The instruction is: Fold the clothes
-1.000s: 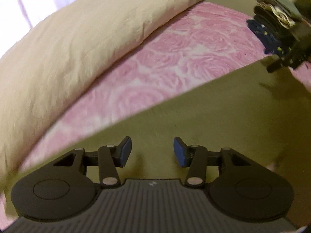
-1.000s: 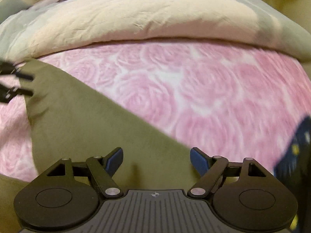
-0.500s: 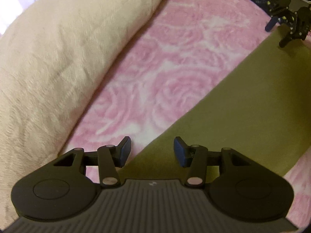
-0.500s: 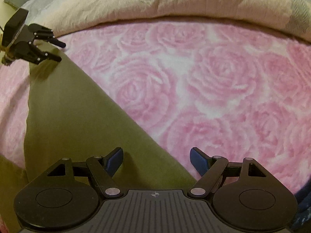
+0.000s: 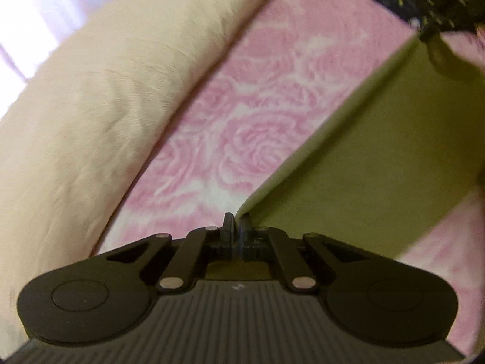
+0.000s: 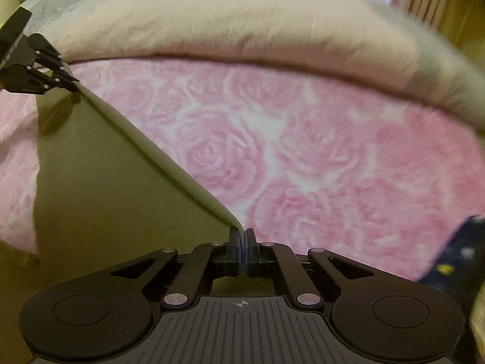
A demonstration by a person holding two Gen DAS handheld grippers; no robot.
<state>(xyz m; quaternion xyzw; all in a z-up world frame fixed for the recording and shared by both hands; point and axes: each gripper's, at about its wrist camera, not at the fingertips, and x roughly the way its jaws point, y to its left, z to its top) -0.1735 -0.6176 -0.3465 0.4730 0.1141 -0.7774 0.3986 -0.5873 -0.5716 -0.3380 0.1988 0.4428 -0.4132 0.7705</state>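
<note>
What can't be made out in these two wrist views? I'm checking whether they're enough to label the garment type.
- Olive garment: its lower part is cut off by the frame edge and the right gripper body, so its type stays unknown.
- Dark dotted fabric: right wrist view, cropped and blurred.
- Left wrist view: the garment corner inside the left gripper is hidden by the fingers.

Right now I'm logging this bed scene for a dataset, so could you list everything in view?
Olive garment: one, olive green, on the blanket, one edge stretched taut between both grippers.
Rose blanket: one, pink and white, covering the bed.
Duvet: one, cream, bunched along the far side.
Dark clothes: navy with pale dots, at the right edge; count unclear.
Left gripper: black, shut on the garment's edge.
Right gripper: black, shut on the same edge.
</note>
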